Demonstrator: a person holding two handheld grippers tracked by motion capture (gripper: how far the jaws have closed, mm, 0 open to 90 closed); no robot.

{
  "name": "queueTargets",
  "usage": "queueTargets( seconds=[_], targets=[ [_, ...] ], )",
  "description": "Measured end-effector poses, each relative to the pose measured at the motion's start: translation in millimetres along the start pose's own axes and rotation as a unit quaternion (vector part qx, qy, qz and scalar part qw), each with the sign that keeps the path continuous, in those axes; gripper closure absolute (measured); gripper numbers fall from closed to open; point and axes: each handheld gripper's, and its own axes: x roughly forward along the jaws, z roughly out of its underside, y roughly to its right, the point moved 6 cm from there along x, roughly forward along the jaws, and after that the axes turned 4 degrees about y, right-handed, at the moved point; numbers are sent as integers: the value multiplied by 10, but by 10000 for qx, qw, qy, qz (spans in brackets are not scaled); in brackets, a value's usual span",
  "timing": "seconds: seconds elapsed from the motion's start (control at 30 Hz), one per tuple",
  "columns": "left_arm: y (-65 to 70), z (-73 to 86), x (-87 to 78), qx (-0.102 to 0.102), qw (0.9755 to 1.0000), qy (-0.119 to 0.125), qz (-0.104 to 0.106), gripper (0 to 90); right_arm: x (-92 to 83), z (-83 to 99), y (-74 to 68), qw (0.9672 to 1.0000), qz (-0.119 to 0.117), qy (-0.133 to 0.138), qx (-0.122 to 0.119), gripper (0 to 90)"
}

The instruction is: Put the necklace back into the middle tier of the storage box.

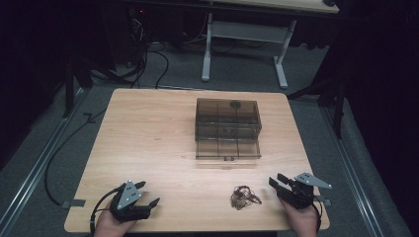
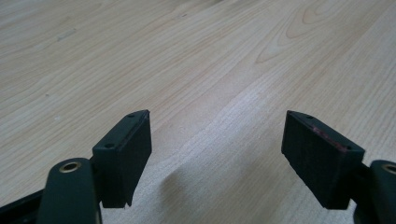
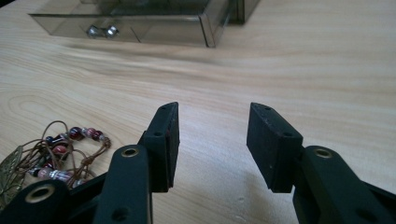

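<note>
A smoky clear plastic box (image 1: 228,119) stands at the middle of the wooden table (image 1: 148,138), its lower drawer (image 1: 228,149) pulled out toward me, with two small knobs (image 3: 102,31) on its front. A tangled beaded cord necklace (image 1: 244,197) lies near the front edge; in the right gripper view the necklace (image 3: 60,149) sits just left of the jaws. My right gripper (image 1: 276,181) rests at the front right, open, nothing between its pads (image 3: 275,140). My left gripper (image 1: 146,193) rests at the front left, open wide over bare wood (image 2: 217,135).
Beyond the table's far edge stand the white legs of another desk (image 1: 244,44), with cables (image 1: 148,54) on the grey floor. Dark stands flank the table at left and right.
</note>
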Motion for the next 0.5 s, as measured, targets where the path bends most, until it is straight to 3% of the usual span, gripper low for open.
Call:
queueTargets(
  seconds=[0.07,0.2,0.37,0.47,0.5],
  targets=[
    [6,0,11,27,10000,-37,2,246,4,-1,-9,10000,-26,11,-36,547],
    [5,-3,13,25,10000,-21,3,246,40,32,-77,9991,50,-201,-372,549],
    [6,-2,5,45,10000,-23,15,244,42,37,-101,9985,68,-272,-474,570],
    [6,-3,5,31,10000,-14,35,243,34,36,-128,9983,2,-314,-489,593],
    [7,-3,5,33,10000,-16,38,243,17,32,-207,9980,-257,-364,-438,614]
  ],
)
